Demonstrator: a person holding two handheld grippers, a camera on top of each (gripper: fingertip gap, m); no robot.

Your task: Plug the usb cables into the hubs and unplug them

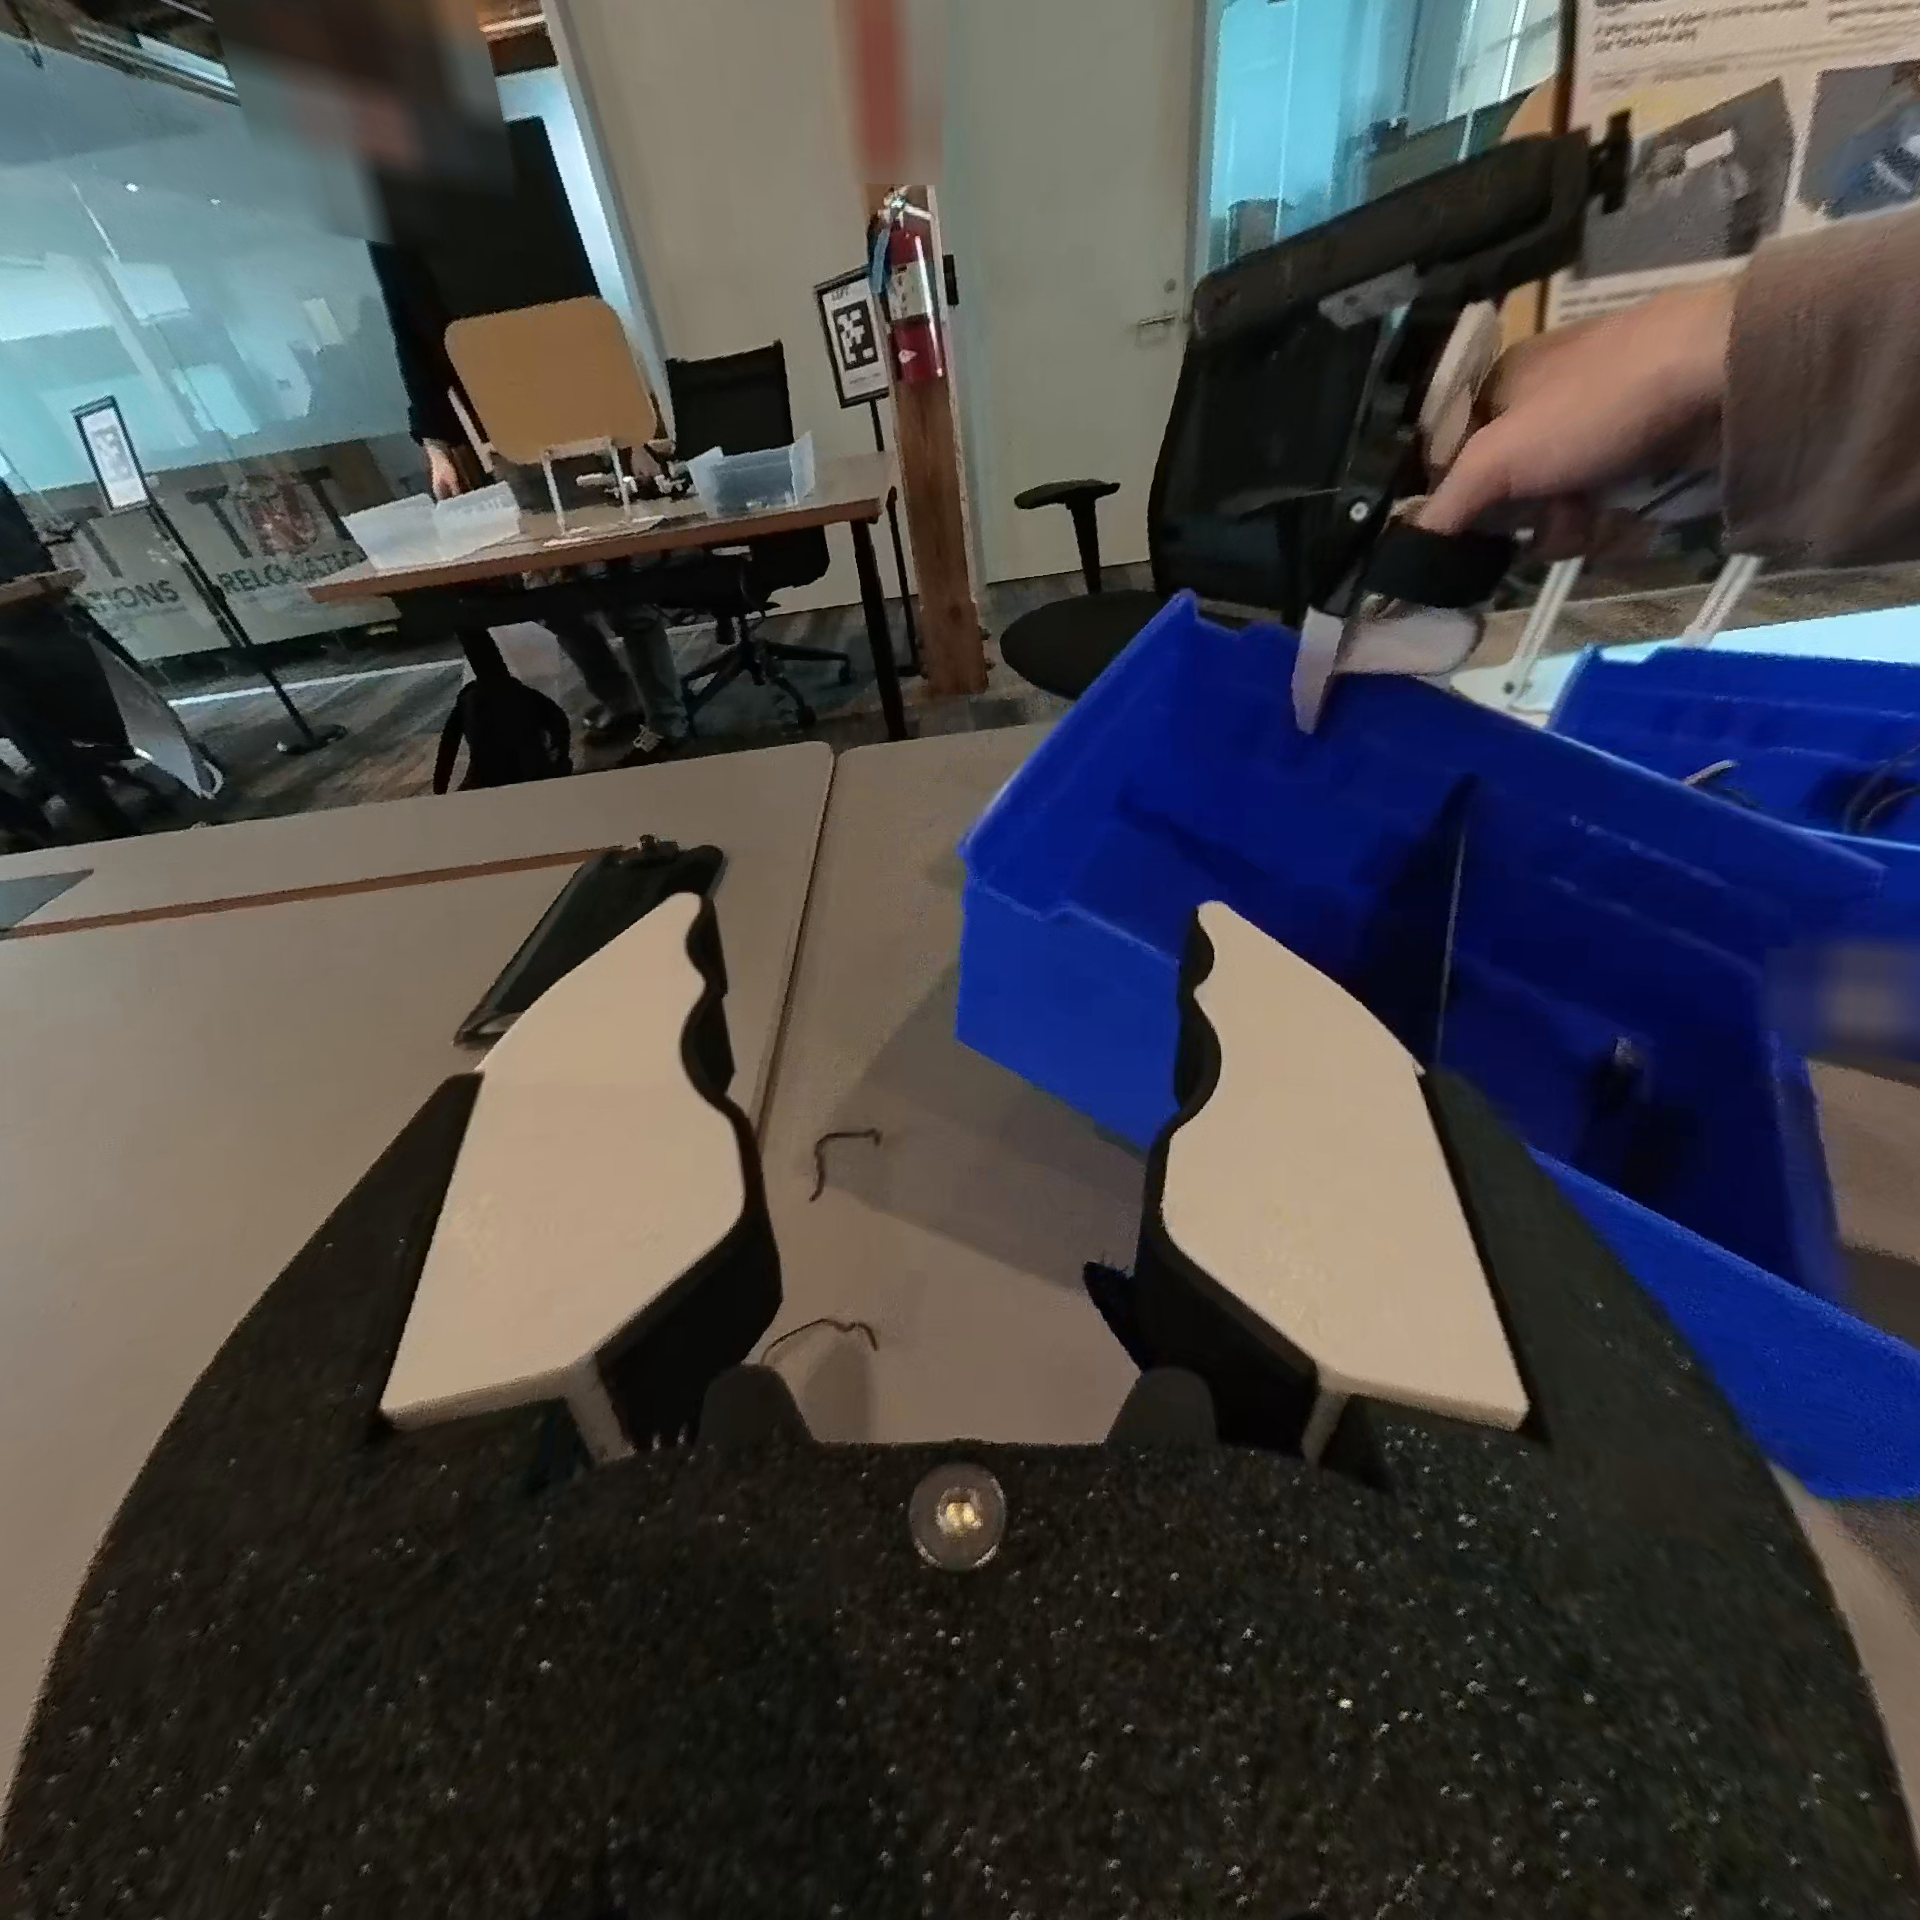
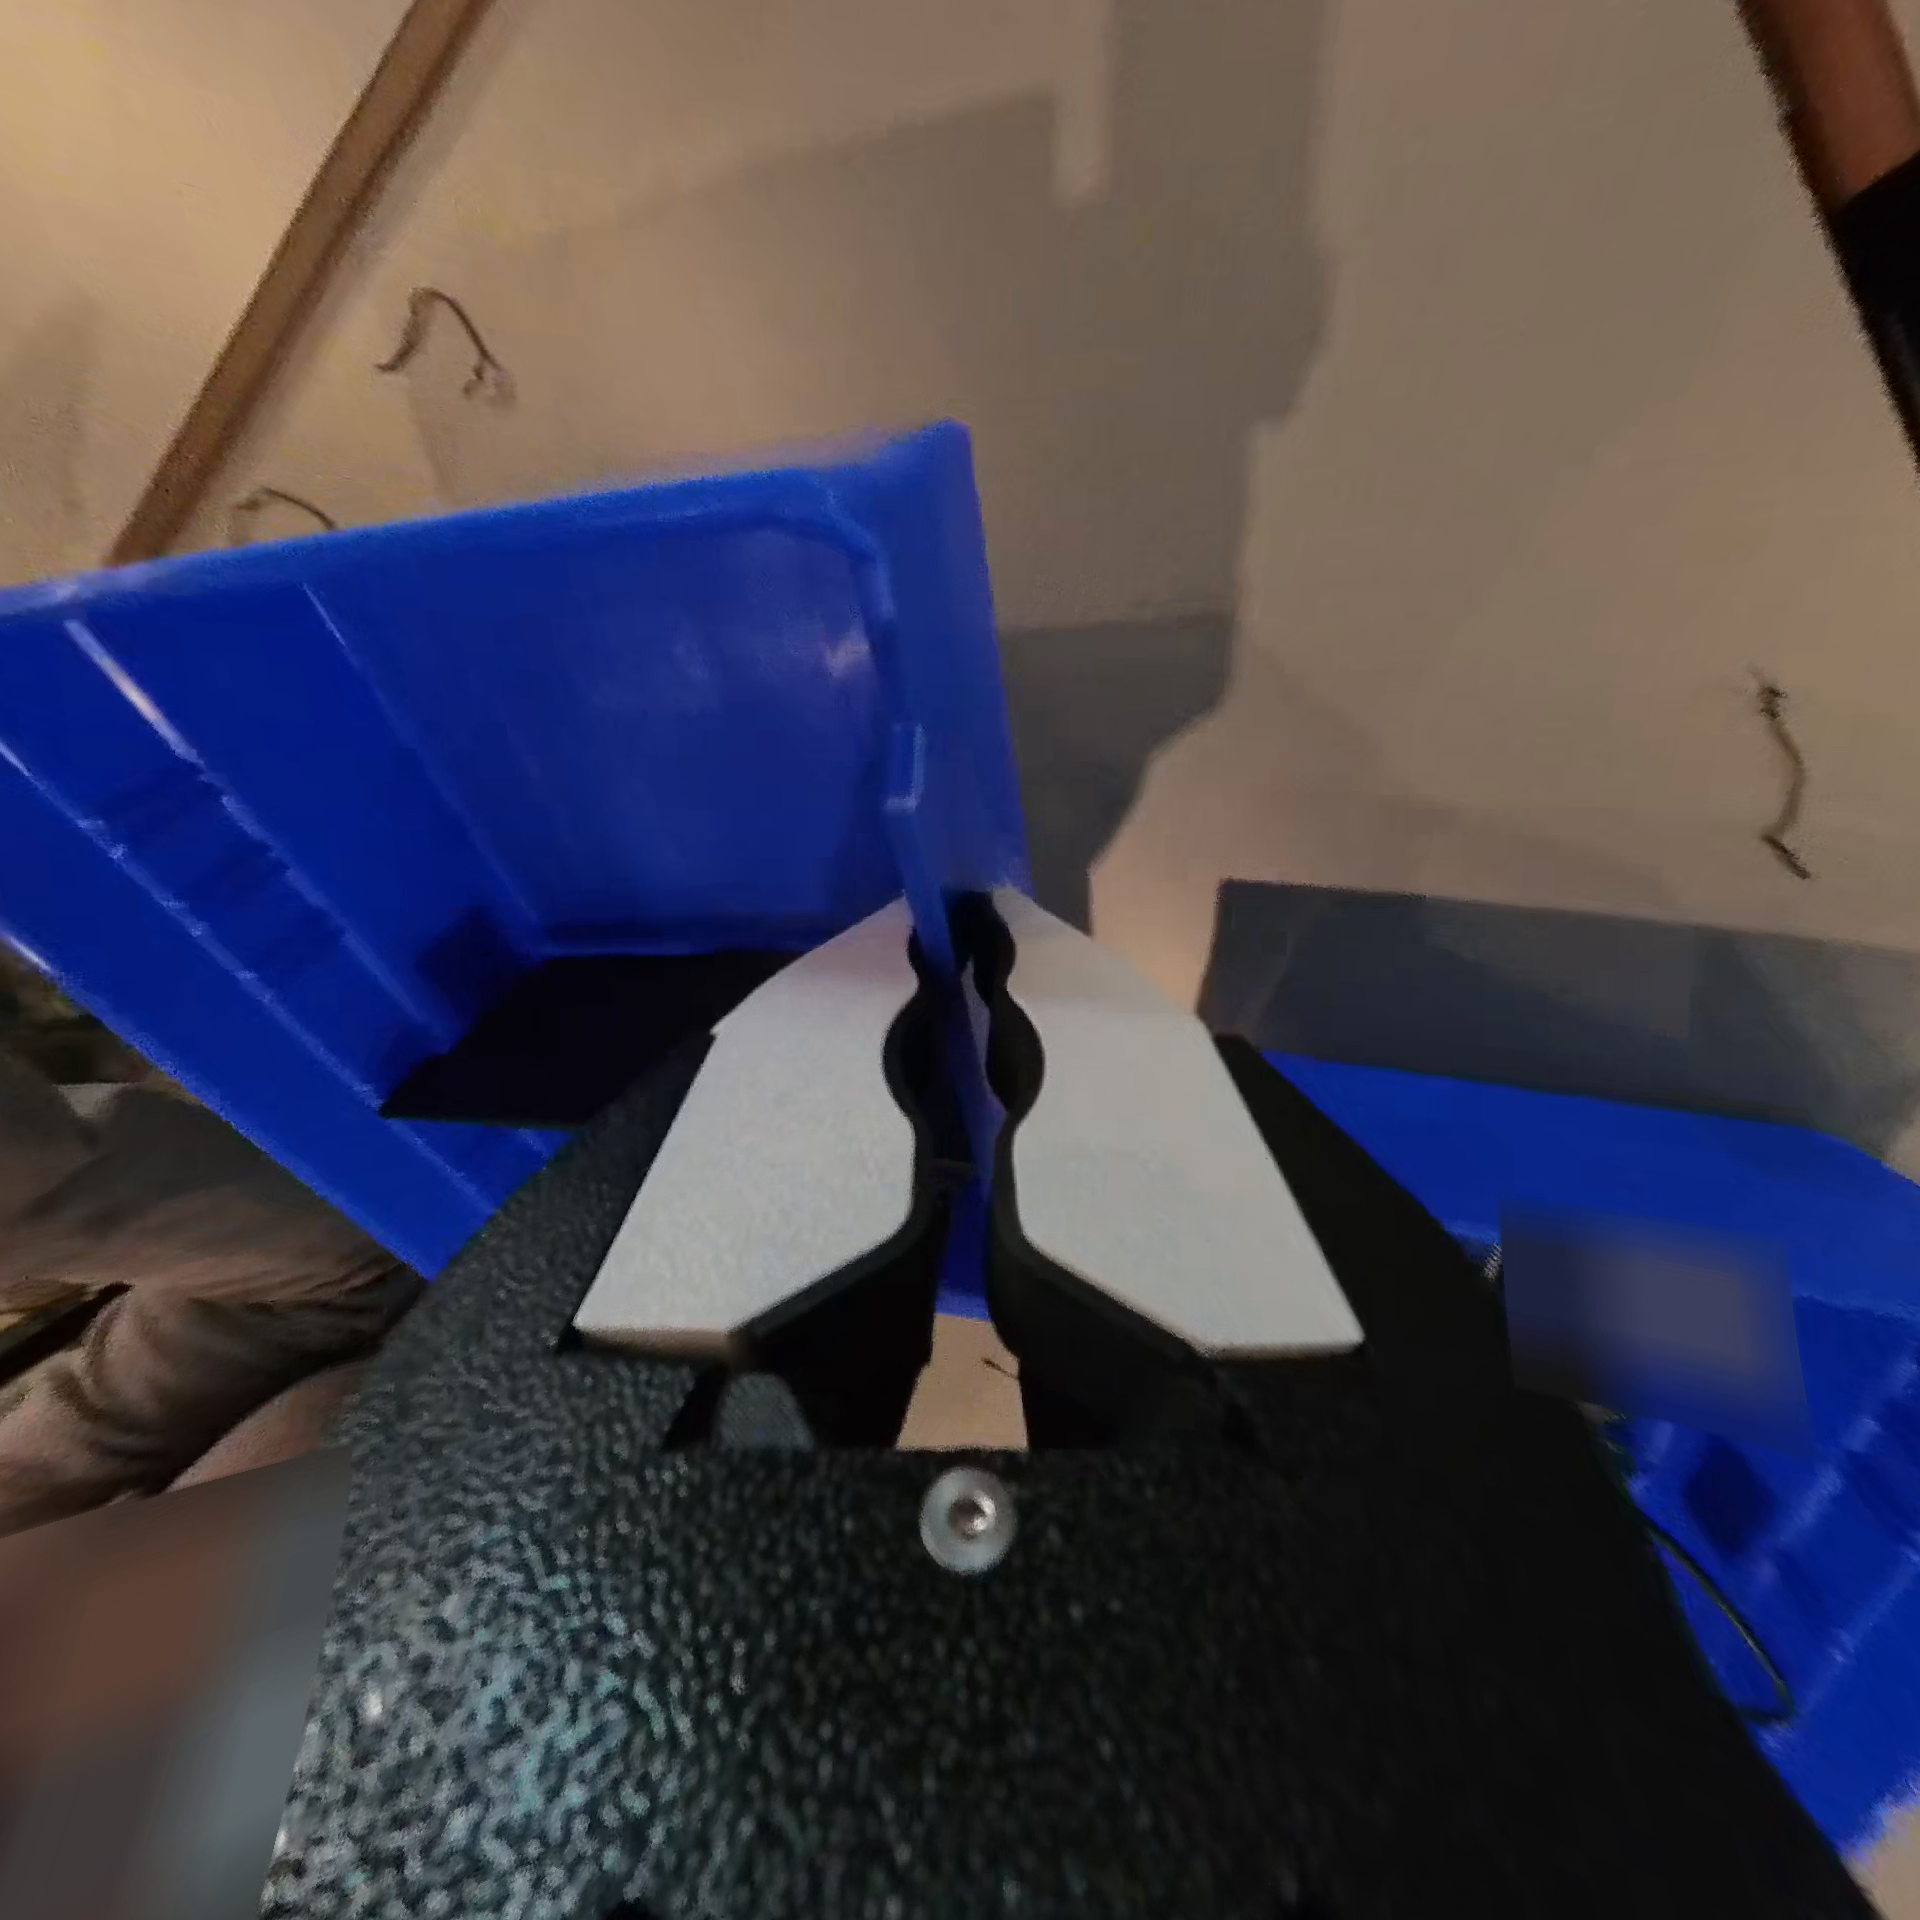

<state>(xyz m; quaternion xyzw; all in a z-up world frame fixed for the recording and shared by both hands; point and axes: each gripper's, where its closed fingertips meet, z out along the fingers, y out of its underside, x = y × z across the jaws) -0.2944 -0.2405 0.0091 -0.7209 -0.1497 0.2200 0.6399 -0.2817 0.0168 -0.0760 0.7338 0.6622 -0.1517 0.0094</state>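
Note:
My left gripper (image 1: 951, 925) is open and empty, low over the grey table (image 1: 260, 1143). A blue bin (image 1: 1070, 997) stands just to its right, with a dark divider (image 1: 1449, 914) inside. My right gripper (image 1: 1314, 696), held by a hand, reaches down onto the bin's far rim. In the right wrist view the right gripper (image 2: 961, 914) is shut on the thin wall of that blue bin (image 2: 520, 727), which looks tilted. A second blue bin (image 1: 1714, 727) at the far right holds thin dark cables (image 1: 1870, 795); it also shows in the right wrist view (image 2: 1455, 1164). No hub shows clearly.
A flat black object (image 1: 561, 935) lies on the table beyond my left finger. Short thread scraps (image 1: 842, 1153) lie between the fingers. A seam (image 1: 805, 935) joins two tabletops. A black office chair (image 1: 1247, 499) stands behind the bins. A person stands at a far table (image 1: 623, 540). My right fingertips sit around 30 centimetres from my left ones.

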